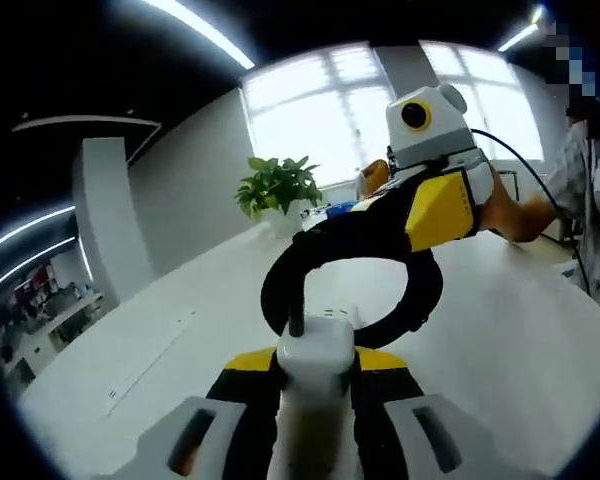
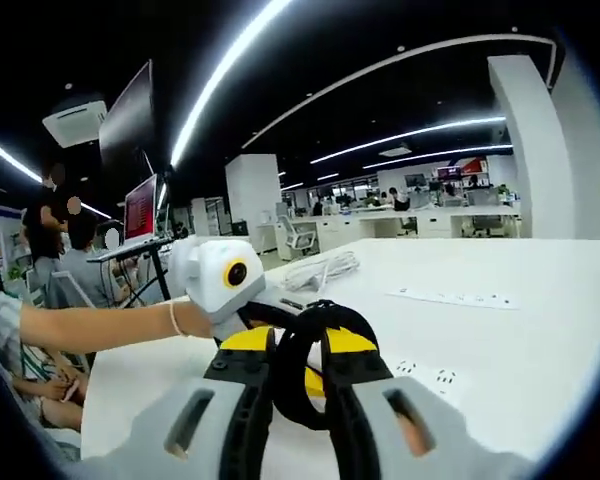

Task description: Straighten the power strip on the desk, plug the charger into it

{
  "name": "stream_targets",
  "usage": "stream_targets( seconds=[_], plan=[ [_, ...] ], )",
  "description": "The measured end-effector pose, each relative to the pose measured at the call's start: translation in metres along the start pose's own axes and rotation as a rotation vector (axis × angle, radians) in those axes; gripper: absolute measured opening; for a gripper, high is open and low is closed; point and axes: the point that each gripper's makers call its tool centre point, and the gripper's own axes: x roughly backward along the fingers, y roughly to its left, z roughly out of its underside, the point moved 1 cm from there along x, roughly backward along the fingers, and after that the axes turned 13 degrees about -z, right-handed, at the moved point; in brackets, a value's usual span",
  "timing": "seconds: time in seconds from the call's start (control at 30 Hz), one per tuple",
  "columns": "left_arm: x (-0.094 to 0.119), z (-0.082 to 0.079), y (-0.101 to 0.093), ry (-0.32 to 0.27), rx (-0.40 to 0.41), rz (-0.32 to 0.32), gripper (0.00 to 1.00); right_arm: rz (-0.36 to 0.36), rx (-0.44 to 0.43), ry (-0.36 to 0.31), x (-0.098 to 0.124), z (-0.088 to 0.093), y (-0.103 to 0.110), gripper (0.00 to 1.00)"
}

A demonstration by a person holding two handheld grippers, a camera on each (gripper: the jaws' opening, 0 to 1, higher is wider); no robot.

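A white power strip (image 1: 315, 352) with a thick black cord (image 1: 280, 270) sits end-on between my left gripper's (image 1: 315, 365) jaws, which are shut on it. The cord curls up from the strip in a wide loop. My right gripper (image 1: 400, 225) enters from the right and is shut on the far side of that loop. In the right gripper view the black cord (image 2: 292, 375) runs between my right gripper's (image 2: 300, 345) yellow-tipped jaws. My left gripper (image 2: 280, 318) comes in from the left just behind them. I cannot pick out a charger.
Everything rests on a wide white desk (image 1: 520, 340). On it lie a flat white socket strip (image 2: 450, 297), two socket faces (image 2: 425, 376) and a bundle of white cable (image 2: 320, 270). A potted plant (image 1: 277, 187) stands at the desk's far end. People sit at the left (image 2: 40, 260).
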Motion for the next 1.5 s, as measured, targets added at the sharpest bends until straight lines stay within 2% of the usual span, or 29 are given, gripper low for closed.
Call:
stream_targets(
  seconds=[0.13,0.23,0.33,0.53,0.63,0.8,0.83,0.9,1.03,1.17,1.27,1.37,1.5],
  plan=[
    [0.003,-0.004,0.0,-0.011,0.084,-0.022,0.3,-0.021,0.008,0.012,-0.001,0.004,0.005,0.21],
    [0.009,-0.01,0.006,-0.033,0.106,-0.04,0.34,-0.012,0.015,0.002,0.0,0.003,0.003,0.21],
    [0.013,-0.013,0.004,-0.031,0.106,-0.05,0.36,-0.01,0.015,-0.004,0.001,0.002,0.003,0.22],
    [0.015,-0.009,0.004,0.002,0.093,-0.06,0.42,-0.015,0.0,-0.012,0.002,0.003,0.004,0.28],
    [0.018,-0.008,0.0,0.01,0.107,-0.062,0.48,-0.019,-0.015,-0.005,0.001,0.005,0.005,0.33],
    [0.023,-0.005,0.002,0.035,0.118,-0.09,0.57,-0.008,-0.011,-0.007,0.005,0.006,0.006,0.35],
    [0.024,-0.002,0.004,0.05,0.111,-0.119,0.57,-0.006,-0.011,-0.01,0.005,0.005,0.004,0.35],
    [0.028,-0.001,0.004,0.06,0.064,-0.136,0.57,-0.005,-0.01,-0.013,0.006,0.005,0.005,0.35],
    [0.036,-0.005,0.002,0.049,0.073,-0.164,0.62,-0.009,0.0,-0.023,0.007,0.002,0.007,0.36],
    [0.044,-0.006,0.003,0.052,0.077,-0.203,0.63,-0.024,0.01,-0.035,0.007,-0.001,0.01,0.37],
    [0.049,-0.004,0.007,0.059,0.11,-0.23,0.63,-0.038,0.03,-0.066,0.009,-0.006,0.014,0.39],
    [0.056,-0.005,0.01,0.034,0.166,-0.26,0.65,-0.044,0.06,-0.092,0.011,-0.011,0.013,0.4],
    [0.065,-0.003,0.015,0.026,0.197,-0.316,0.66,-0.062,0.101,-0.119,0.016,-0.019,0.015,0.43]
  ],
)
